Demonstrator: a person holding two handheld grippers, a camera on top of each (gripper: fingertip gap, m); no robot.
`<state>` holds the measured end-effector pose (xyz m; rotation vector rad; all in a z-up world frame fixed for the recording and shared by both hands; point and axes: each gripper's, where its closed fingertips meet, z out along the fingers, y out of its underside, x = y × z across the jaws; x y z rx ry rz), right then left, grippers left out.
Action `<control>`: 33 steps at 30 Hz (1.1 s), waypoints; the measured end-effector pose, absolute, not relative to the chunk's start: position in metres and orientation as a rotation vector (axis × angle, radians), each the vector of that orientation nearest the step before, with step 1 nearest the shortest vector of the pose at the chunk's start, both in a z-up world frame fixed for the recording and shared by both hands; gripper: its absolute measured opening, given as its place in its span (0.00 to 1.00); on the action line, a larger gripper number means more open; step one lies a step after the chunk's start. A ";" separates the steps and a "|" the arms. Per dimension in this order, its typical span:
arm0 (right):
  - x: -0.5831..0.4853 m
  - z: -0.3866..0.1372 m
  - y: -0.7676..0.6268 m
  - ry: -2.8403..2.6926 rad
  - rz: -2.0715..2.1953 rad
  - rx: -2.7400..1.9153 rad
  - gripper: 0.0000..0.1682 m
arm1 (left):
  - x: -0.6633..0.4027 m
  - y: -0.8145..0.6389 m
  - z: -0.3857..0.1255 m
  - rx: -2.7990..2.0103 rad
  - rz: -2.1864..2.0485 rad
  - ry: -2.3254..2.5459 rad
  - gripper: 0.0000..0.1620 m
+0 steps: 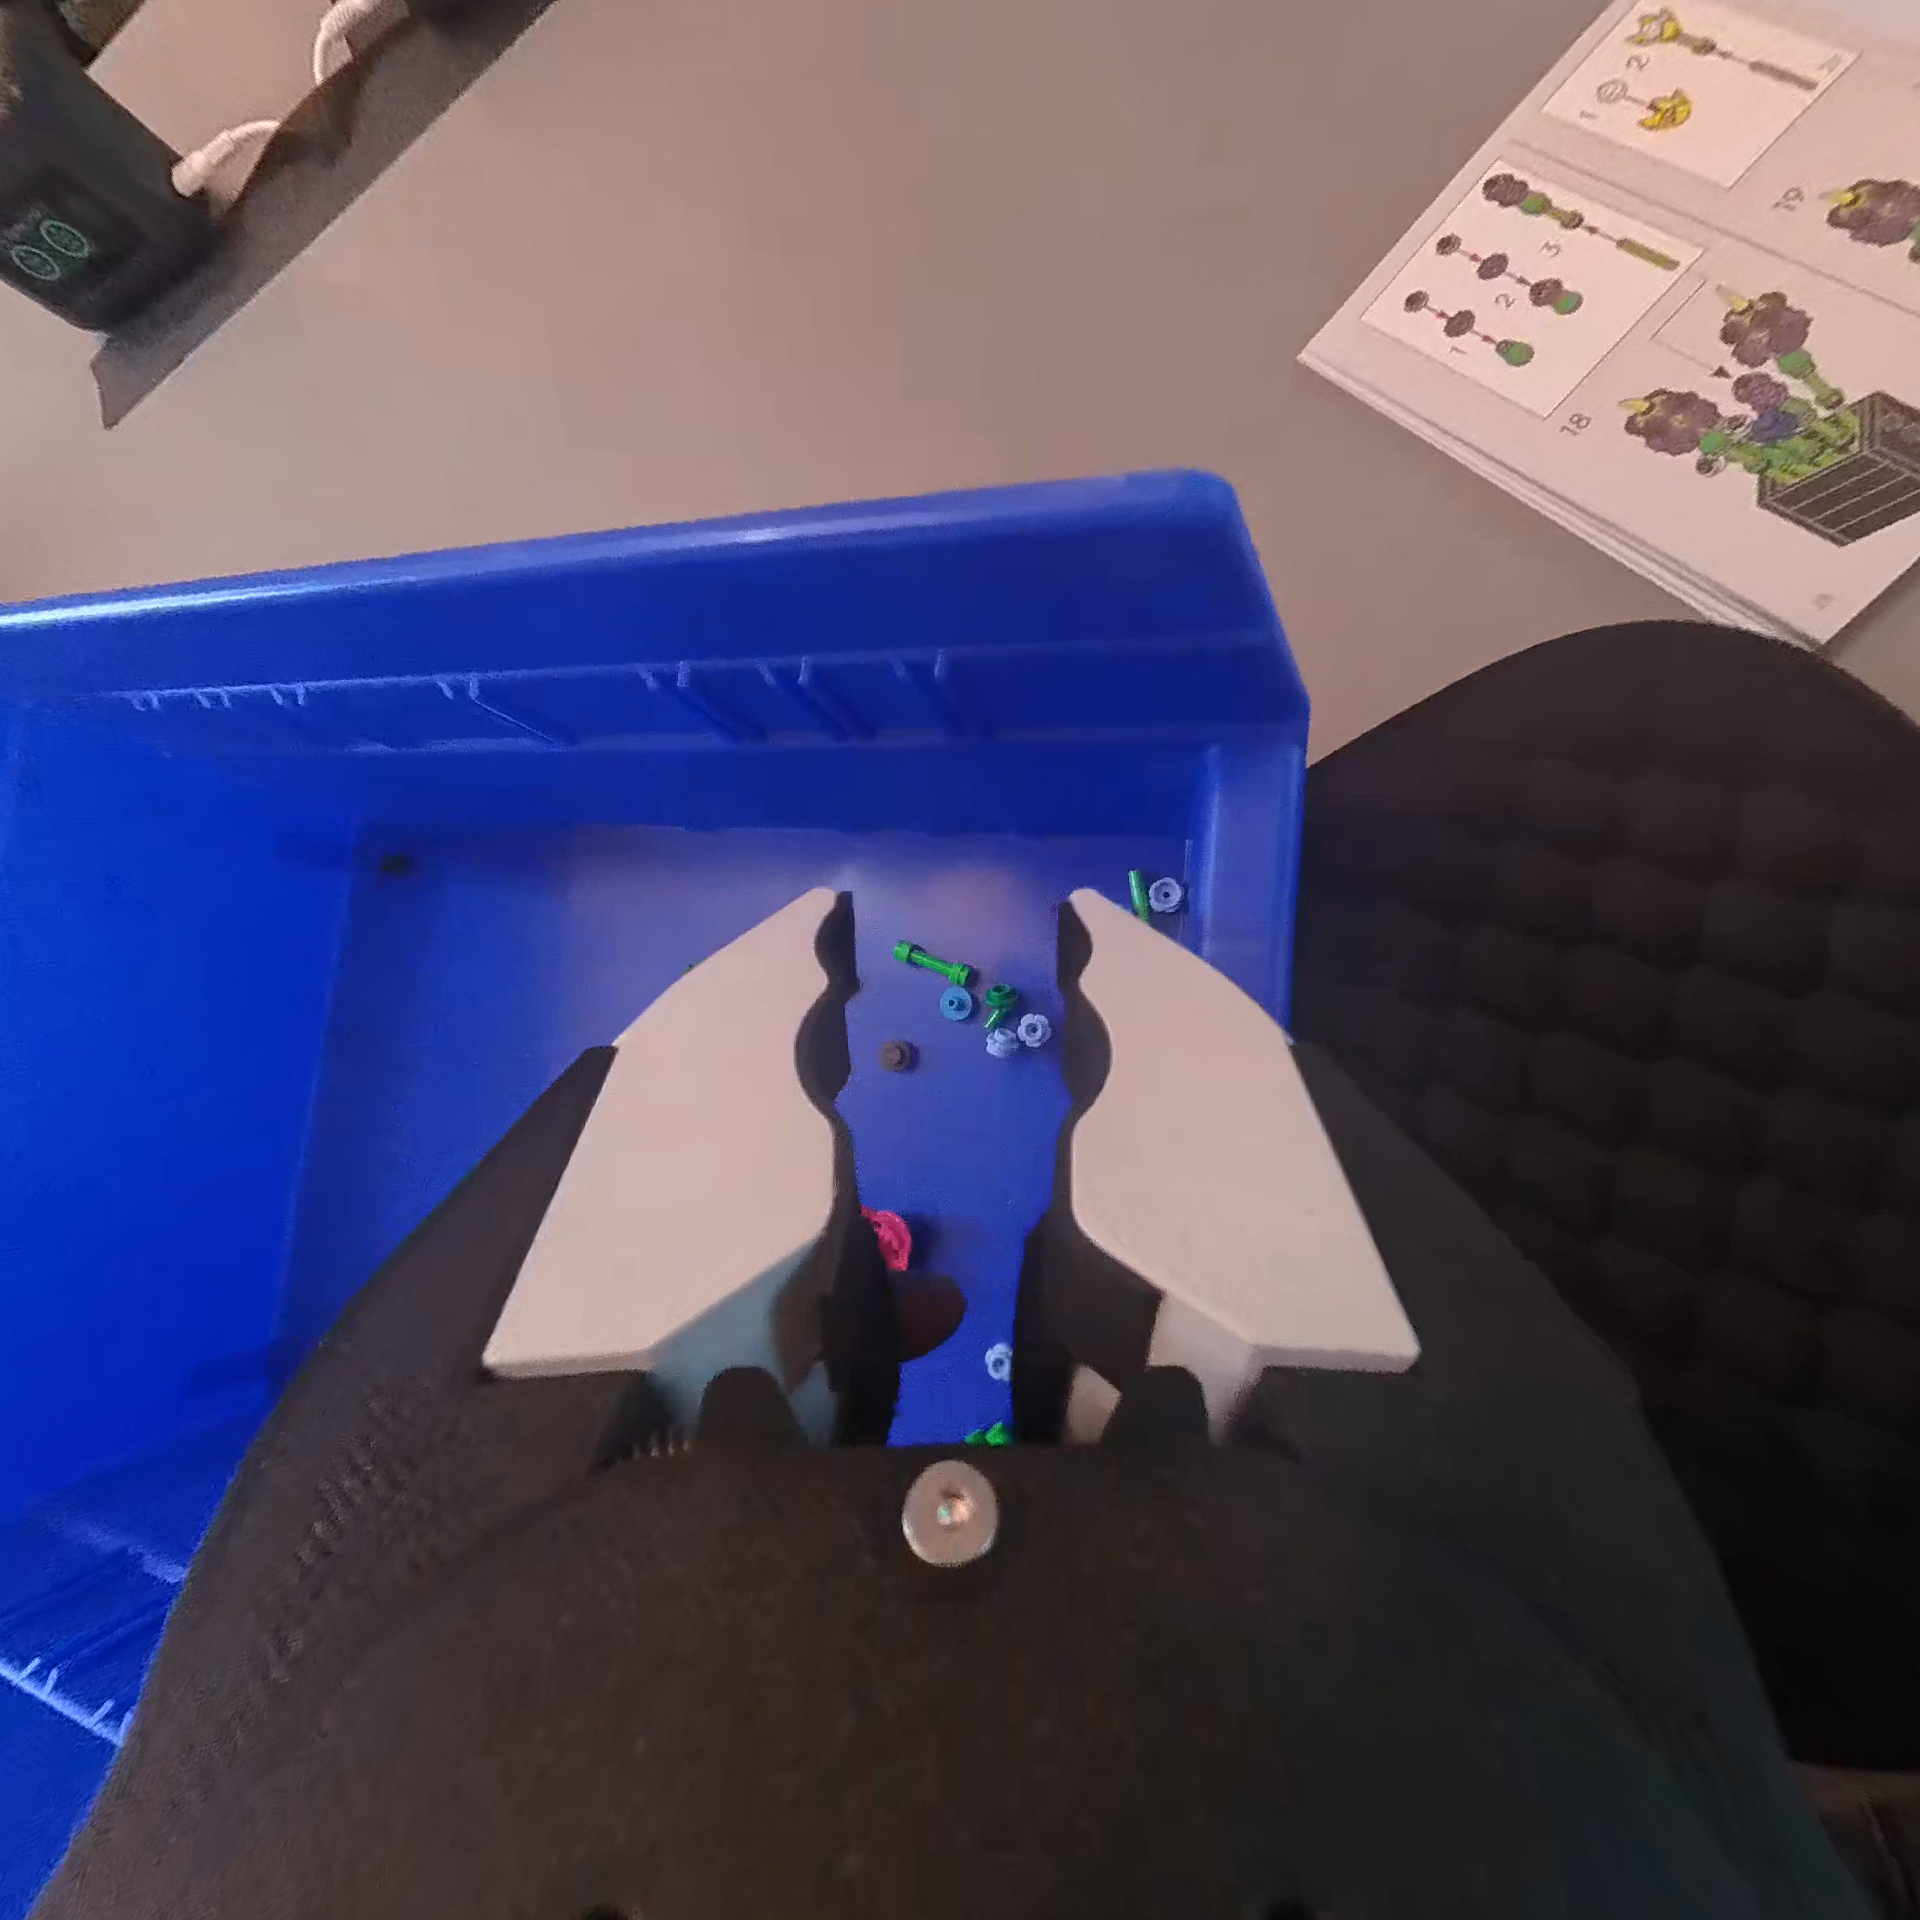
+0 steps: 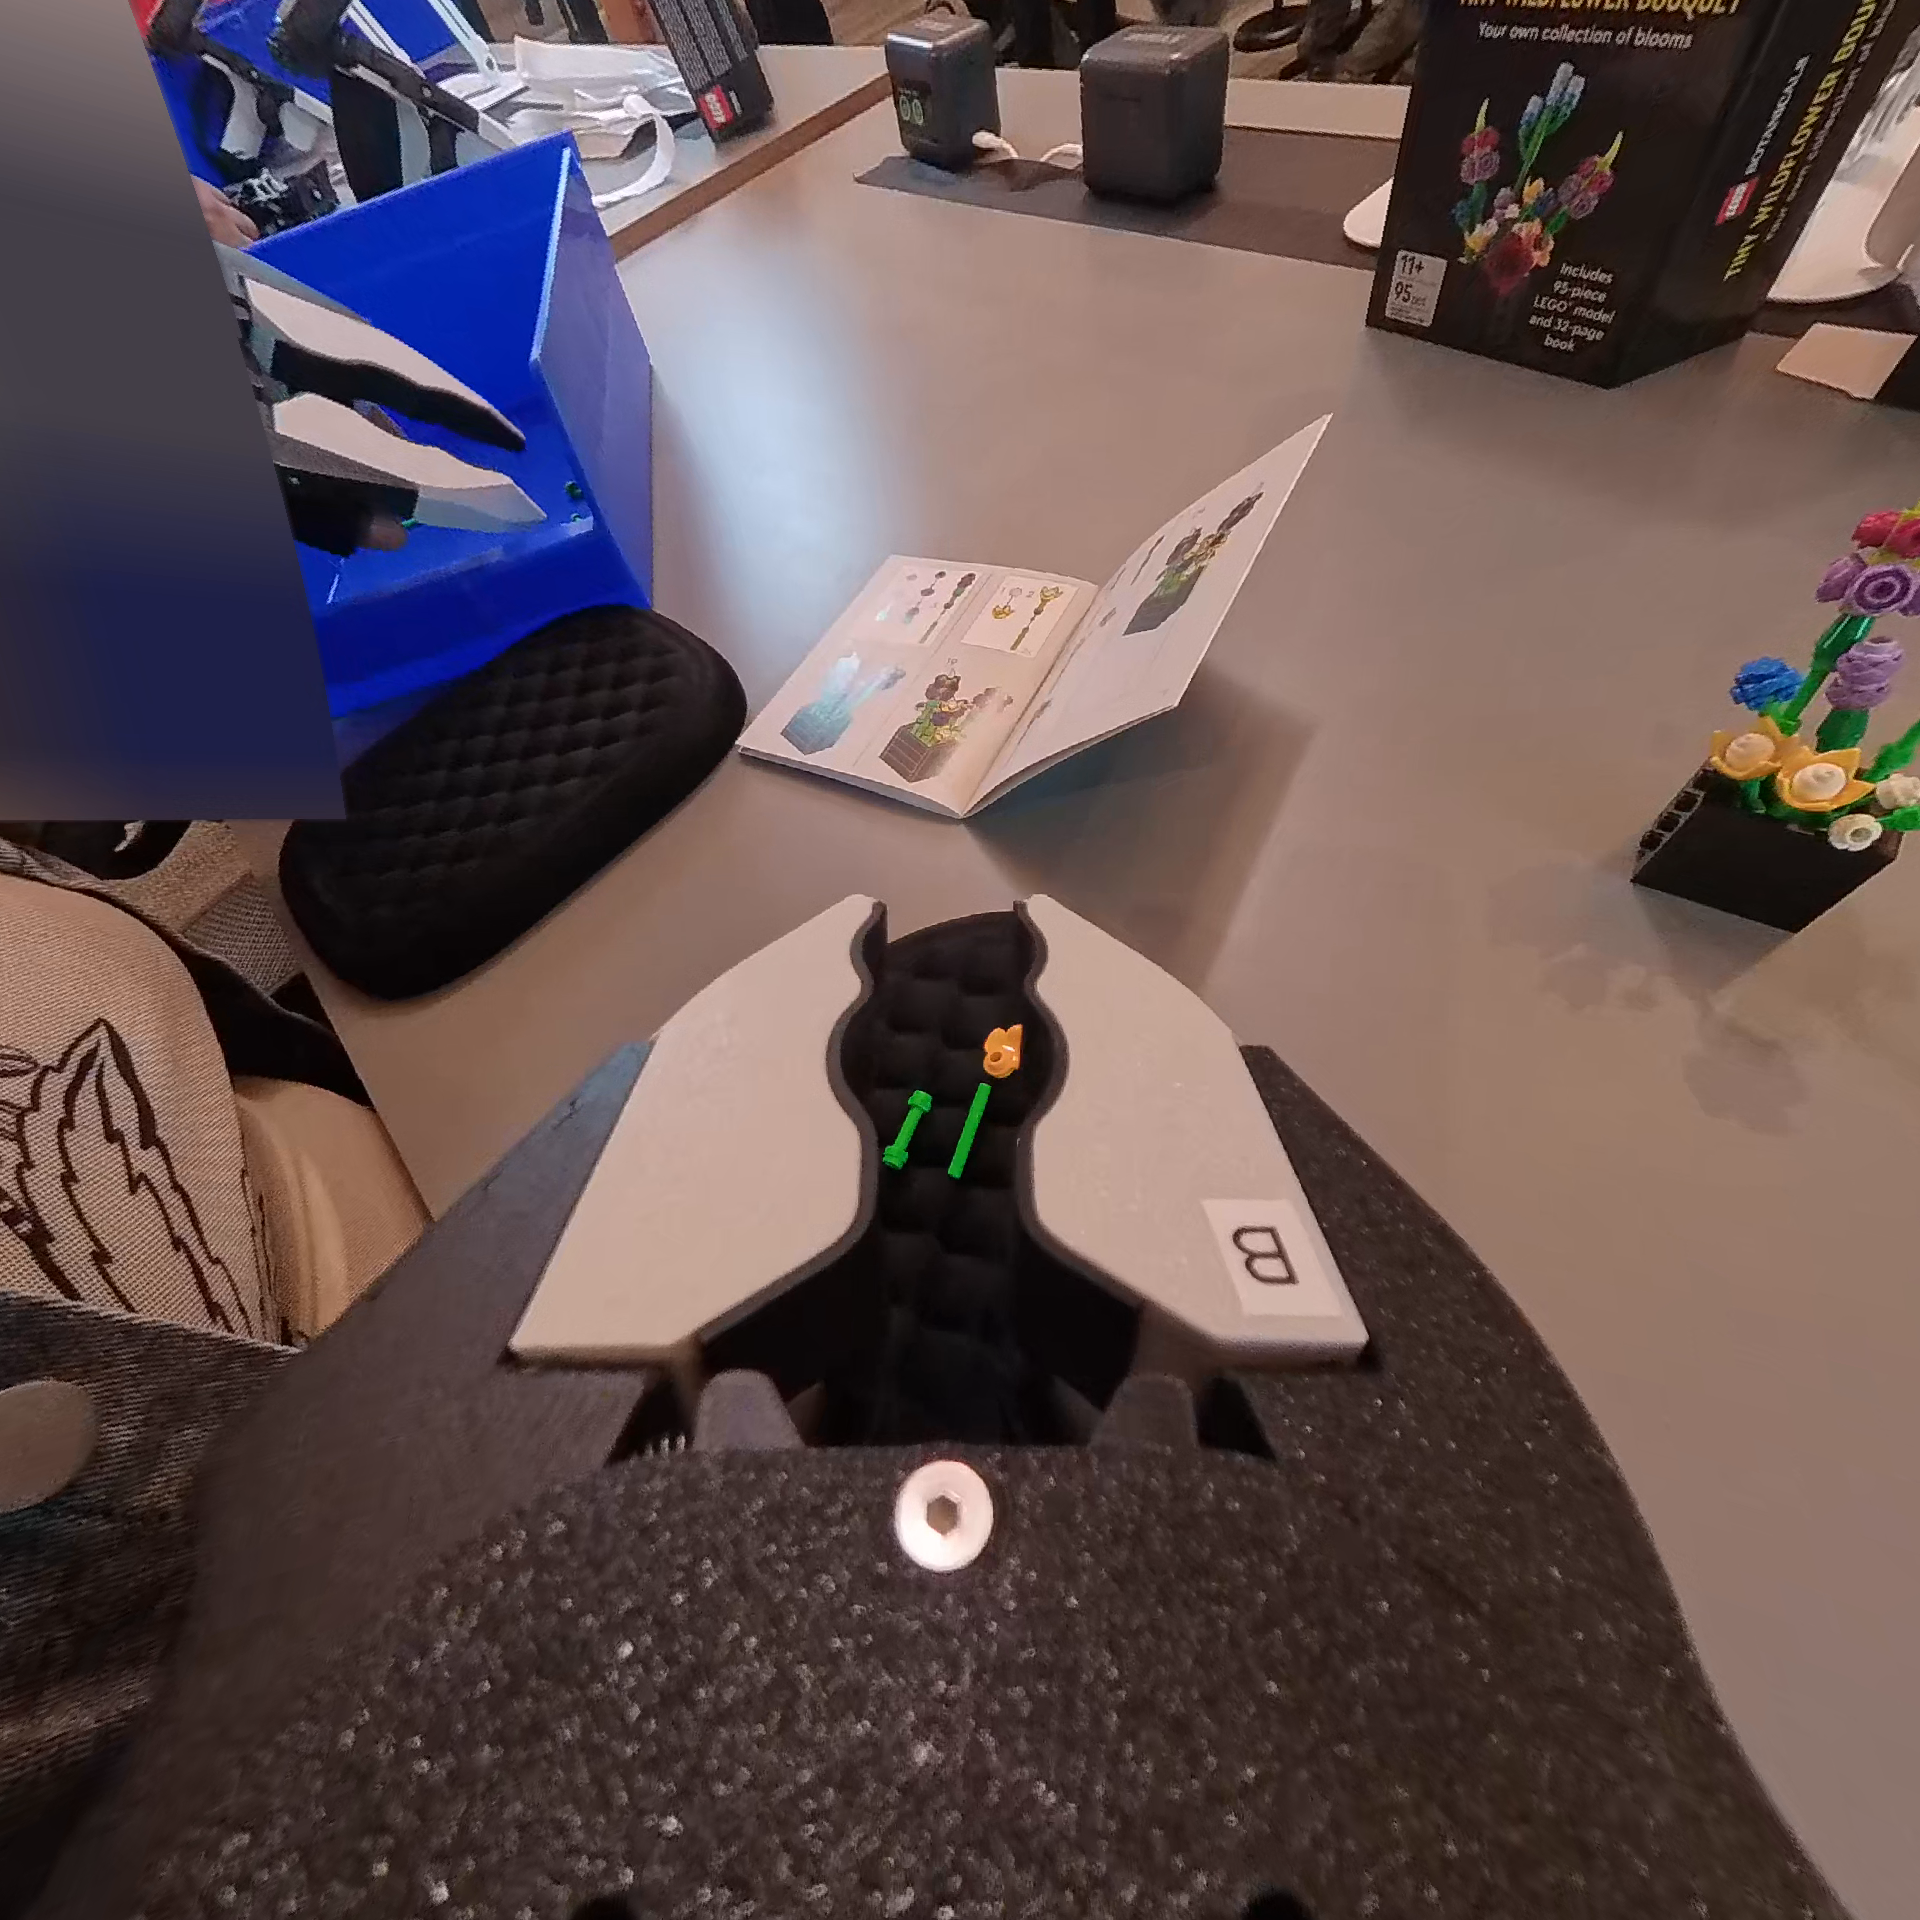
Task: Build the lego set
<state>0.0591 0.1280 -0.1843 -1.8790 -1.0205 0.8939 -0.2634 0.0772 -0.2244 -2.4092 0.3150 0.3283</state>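
**Part selection under way; both grippers empty**

The left gripper (image 1: 956, 904) hangs inside the blue bin (image 1: 644, 582), jaws parted to a moderate gap, holding nothing. Loose pieces lie on the bin floor between and beyond its fingers: a green bar piece (image 1: 933, 962), a blue round stud (image 1: 956, 1004), pale flower pieces (image 1: 1018, 1035), a dark stud (image 1: 896, 1056) and a pink flower piece (image 1: 889, 1236).

The right gripper (image 2: 951, 906) hovers over a black quilted pad (image 2: 940, 1049), jaws parted, empty. On the pad lie a short green bar (image 2: 906, 1129), a long green stem (image 2: 968, 1130) and an orange piece (image 2: 1003, 1049).

The instruction booklet (image 2: 966, 675) lies open on the table (image 2: 1351, 520); the partly built bouquet (image 2: 1808, 758) stands well apart at right.

Judgement: the step is fetching the next element from the bin. The next move calls for narrowing on one small piece without catching its neighbours, which lie close together.
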 end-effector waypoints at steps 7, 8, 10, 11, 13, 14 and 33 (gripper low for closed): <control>0.060 -0.189 0.129 -1.029 0.888 -1.904 0.15 | -0.263 0.091 -0.194 -2.205 0.353 0.239 0.40; 0.061 -0.190 0.129 -1.034 0.880 -1.909 0.16 | -0.260 0.094 -0.184 -2.143 0.340 0.225 0.44; 0.062 -0.191 0.130 -1.038 0.863 -1.911 0.18 | -0.249 0.101 -0.166 -2.016 0.282 0.228 0.51; 0.062 -0.190 0.130 -1.036 0.861 -1.905 0.20 | -0.240 0.103 -0.158 -1.955 0.235 0.247 0.55; 0.061 -0.189 0.132 -1.018 0.858 -1.891 0.28 | -0.217 0.108 -0.142 -1.834 0.117 0.299 0.63; 0.061 -0.188 0.134 -1.005 0.852 -1.882 0.34 | -0.205 0.108 -0.136 -1.785 0.062 0.332 0.66; 0.058 -0.181 0.157 -0.901 0.766 -1.809 0.61 | -0.108 0.104 -0.141 -1.651 -0.387 0.602 0.62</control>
